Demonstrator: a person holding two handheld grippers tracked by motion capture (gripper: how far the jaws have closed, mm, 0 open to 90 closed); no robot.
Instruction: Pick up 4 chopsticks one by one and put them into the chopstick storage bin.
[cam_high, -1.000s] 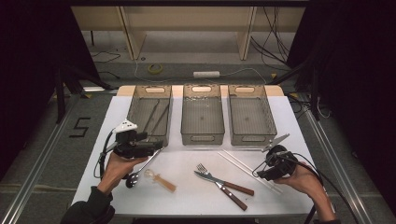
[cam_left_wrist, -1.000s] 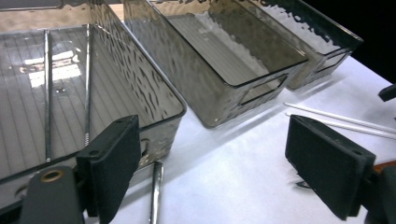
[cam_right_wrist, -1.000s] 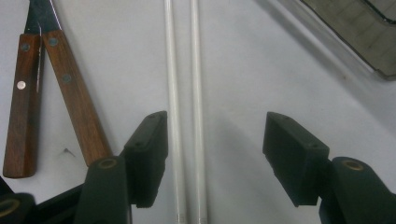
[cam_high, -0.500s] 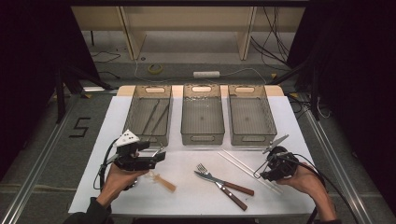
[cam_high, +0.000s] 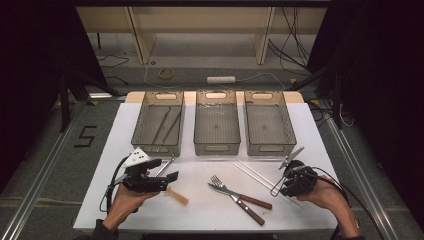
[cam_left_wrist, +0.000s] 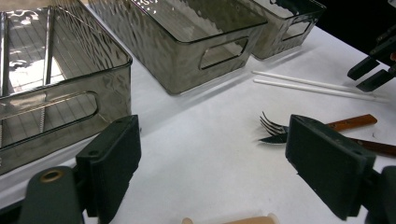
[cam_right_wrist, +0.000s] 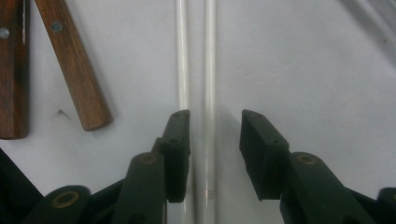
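Observation:
Two white chopsticks (cam_right_wrist: 209, 56) lie side by side on the white table (cam_high: 210, 215). My right gripper (cam_right_wrist: 215, 122) hangs straight over them. Its jaws have just been closing. One stick runs between them with a gap on each side, and the other (cam_right_wrist: 182, 56) lies under the left jaw. In the high view this gripper (cam_high: 289, 186) is at the front right. My left gripper (cam_high: 165, 170) at the front left stands wide open and holds nothing (cam_left_wrist: 215, 154). A pale wooden handle (cam_high: 177, 196) lies just in front of it.
A fork and a knife with brown wooden handles (cam_high: 240, 195) lie crossed at the middle front. Three clear grey bins stand in a row at the back: the left bin (cam_high: 145, 135) holds long thin metal sticks, while the middle bin (cam_high: 216, 147) and right bin (cam_high: 270, 147) look empty.
My left gripper has moved toward the near edge of the table and a little lower. The right hand has stayed over the white chopsticks.

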